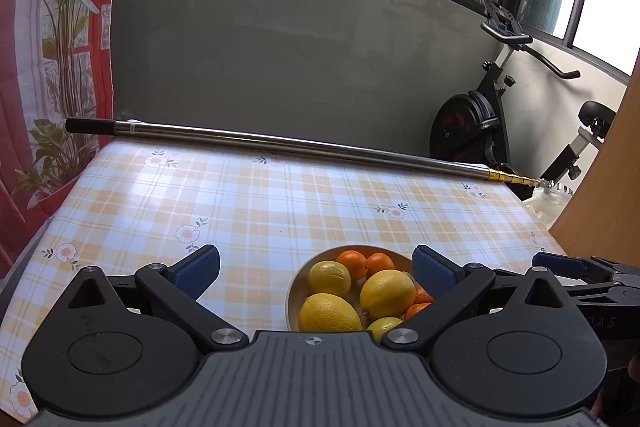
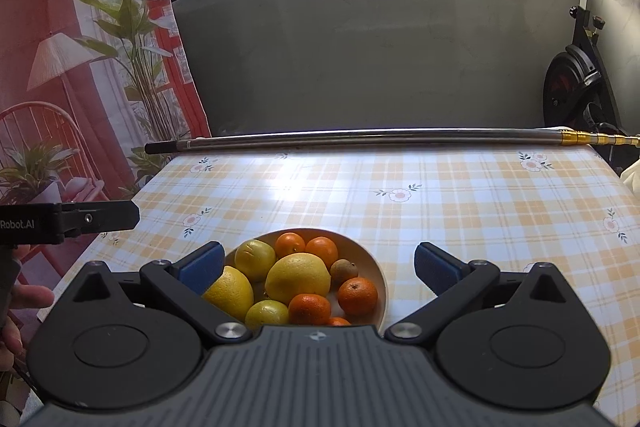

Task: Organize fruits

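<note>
You are working at a table (image 1: 248, 203) under a plaid, flower-printed cloth, set against a grey wall below a row of windows, with a long metal pole (image 1: 280, 143) lying along its far edge and an exercise bike (image 1: 484, 115) in the corner. The fruit is all gathered in one pale bowl (image 2: 378, 273) near your edge of the table: large lemons (image 2: 298, 277), small oranges (image 2: 357, 295) and what looks like a single brown kiwi (image 2: 344, 270). No fruit shows on the cloth, so the sorting looks close to done. Your left gripper (image 1: 316, 269) hangs above the bowl with its jaws spread wide and nothing between them; your right gripper (image 2: 318, 267) does the same, empty and fully parted, with the bowl straddled in its view. If you mean to go back in, pick one fruit at a time and come down over its widest part, so the blue pads (image 2: 434, 265) meet it on opposite sides. The lemons are heaped and round, so a glancing touch could roll them over the low rim. Keep the two grippers apart, since they sit close beside each other over the same bowl.
</note>
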